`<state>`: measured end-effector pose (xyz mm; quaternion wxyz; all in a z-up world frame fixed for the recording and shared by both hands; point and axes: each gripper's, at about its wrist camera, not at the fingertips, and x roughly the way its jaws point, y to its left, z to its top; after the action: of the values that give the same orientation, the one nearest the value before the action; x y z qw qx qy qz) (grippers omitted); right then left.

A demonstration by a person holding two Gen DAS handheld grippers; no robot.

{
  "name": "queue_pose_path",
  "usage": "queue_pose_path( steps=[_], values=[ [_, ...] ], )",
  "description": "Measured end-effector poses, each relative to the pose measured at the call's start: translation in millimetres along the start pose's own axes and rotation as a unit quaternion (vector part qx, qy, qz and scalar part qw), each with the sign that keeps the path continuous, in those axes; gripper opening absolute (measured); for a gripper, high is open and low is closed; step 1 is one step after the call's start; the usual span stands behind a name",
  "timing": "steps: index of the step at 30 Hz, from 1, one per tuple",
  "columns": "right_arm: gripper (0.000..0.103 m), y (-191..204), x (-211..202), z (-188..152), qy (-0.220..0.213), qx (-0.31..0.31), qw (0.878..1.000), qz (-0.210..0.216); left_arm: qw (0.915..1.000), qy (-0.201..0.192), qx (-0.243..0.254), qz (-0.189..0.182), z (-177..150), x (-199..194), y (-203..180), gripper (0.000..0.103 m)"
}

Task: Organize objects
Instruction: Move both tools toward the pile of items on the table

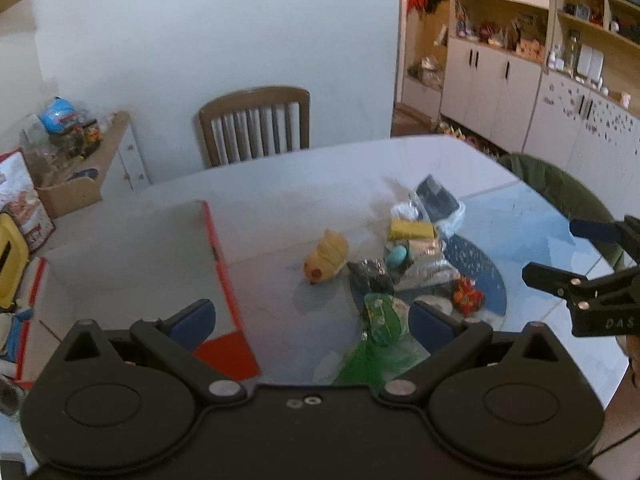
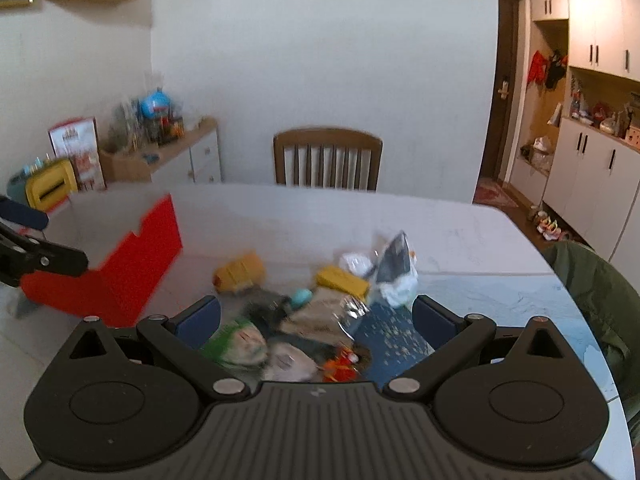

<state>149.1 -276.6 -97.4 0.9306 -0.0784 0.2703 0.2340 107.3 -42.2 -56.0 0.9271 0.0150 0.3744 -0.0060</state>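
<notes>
A red and white open box (image 1: 218, 248) (image 2: 120, 268) stands on the left of the white table (image 1: 320, 172). Right of it lies a heap of small objects: a yellow plush toy (image 1: 326, 256) (image 2: 240, 272), a yellow packet (image 1: 412, 230) (image 2: 342, 280), a green bag (image 1: 380, 320) (image 2: 236, 340), a red-orange toy (image 1: 468, 296) (image 2: 340, 364), a dark packet (image 1: 438, 196) (image 2: 396, 264). My left gripper (image 1: 312, 320) hangs open above the box's near corner and the green bag. My right gripper (image 2: 316, 316) (image 1: 556, 252) is open over the heap, holding nothing.
A wooden chair (image 1: 256, 128) (image 2: 328, 160) stands at the table's far side. A chair draped in green cloth (image 1: 560, 188) (image 2: 596, 288) is at the right. A cluttered low cabinet (image 1: 80, 160) stands left by the wall, white cupboards (image 1: 520, 80) far right.
</notes>
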Motion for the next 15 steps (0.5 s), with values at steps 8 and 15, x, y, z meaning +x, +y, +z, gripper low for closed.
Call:
queue_pose_path(
  steps=[8, 15],
  values=[
    [0.101, -31.3, 53.9, -18.4, 0.052, -0.005, 0.999, 0.011, 0.999, 0.034, 0.022, -0.016, 2.1, 56.1, -25.7, 0.103],
    [0.09, -48.7, 91.3, -34.5, 0.101, -0.003, 0.995, 0.021, 0.9967, 0.063, 0.042, -0.028, -2.9, 103.0, -48.7, 0.103]
  ],
)
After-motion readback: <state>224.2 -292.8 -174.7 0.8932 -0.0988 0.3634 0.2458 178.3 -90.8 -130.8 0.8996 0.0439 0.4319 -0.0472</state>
